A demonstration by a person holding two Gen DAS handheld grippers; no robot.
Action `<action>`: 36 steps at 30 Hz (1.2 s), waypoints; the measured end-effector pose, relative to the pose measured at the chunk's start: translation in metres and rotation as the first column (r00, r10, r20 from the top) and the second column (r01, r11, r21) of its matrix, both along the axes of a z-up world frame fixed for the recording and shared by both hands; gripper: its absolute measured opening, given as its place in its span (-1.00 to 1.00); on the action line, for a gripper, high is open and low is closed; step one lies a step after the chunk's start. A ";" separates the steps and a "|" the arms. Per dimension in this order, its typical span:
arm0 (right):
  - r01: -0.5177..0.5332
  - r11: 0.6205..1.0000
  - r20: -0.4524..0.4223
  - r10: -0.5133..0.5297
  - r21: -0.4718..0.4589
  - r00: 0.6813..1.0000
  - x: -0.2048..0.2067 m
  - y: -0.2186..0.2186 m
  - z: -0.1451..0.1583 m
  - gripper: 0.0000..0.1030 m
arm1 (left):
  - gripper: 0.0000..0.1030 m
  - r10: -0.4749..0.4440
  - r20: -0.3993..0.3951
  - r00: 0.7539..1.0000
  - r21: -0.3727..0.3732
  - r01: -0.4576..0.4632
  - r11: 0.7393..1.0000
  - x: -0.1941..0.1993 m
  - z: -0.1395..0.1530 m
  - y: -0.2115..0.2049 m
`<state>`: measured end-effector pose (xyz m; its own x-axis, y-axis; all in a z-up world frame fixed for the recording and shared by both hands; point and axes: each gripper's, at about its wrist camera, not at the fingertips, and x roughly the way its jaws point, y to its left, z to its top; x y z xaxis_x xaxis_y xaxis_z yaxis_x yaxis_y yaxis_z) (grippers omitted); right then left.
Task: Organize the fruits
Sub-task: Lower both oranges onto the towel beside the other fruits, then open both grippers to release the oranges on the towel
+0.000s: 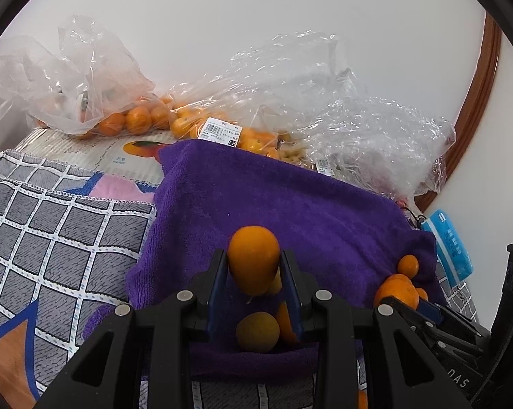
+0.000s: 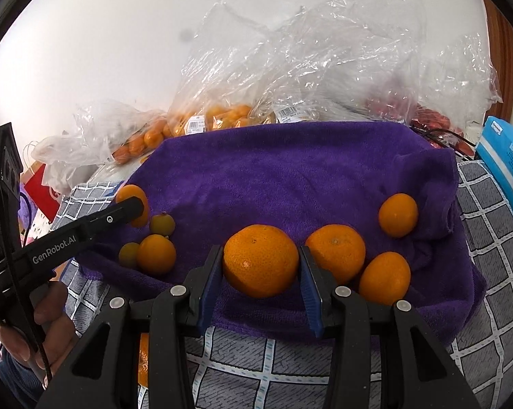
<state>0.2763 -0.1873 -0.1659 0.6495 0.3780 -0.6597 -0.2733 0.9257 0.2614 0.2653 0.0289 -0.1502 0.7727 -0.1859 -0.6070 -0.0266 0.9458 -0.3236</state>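
While both grippers were clamped on fruit above the purple towel point(image 2: 290, 177), sorting by kind seemed in hand: the left gripper point(image 1: 253, 272) pinched a small oval orange fruit point(image 1: 253, 259) at the near left, by the small fruit point(image 2: 156, 254); the right gripper point(image 2: 260, 266) held a mandarin point(image 2: 260, 260) beside others point(image 2: 336, 250). Next, each likely needed lowering and releasing without rolling.

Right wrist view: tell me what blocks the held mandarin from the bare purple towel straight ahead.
Nothing visible does. The right hand-held gripper clamps the mandarin, and the purple towel ahead lies bare; other mandarins sit to the right, small fruits to the left.
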 end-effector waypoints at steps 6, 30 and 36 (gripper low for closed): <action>0.025 0.999 0.041 -0.027 0.037 0.999 -0.005 -0.010 0.008 -0.08 | -0.42 0.004 0.001 1.000 -0.005 -0.004 1.000 -0.001 0.000 0.002; 0.127 0.992 0.162 -0.124 -0.008 0.979 -0.019 -0.011 0.022 -0.01 | -0.15 0.015 0.029 0.999 -0.006 -0.015 1.000 -0.008 0.005 0.001; 0.126 0.991 0.230 -0.114 -0.038 0.966 -0.026 -0.007 0.029 -0.01 | -0.12 0.029 0.035 0.999 -0.011 -0.029 1.000 -0.010 0.007 0.004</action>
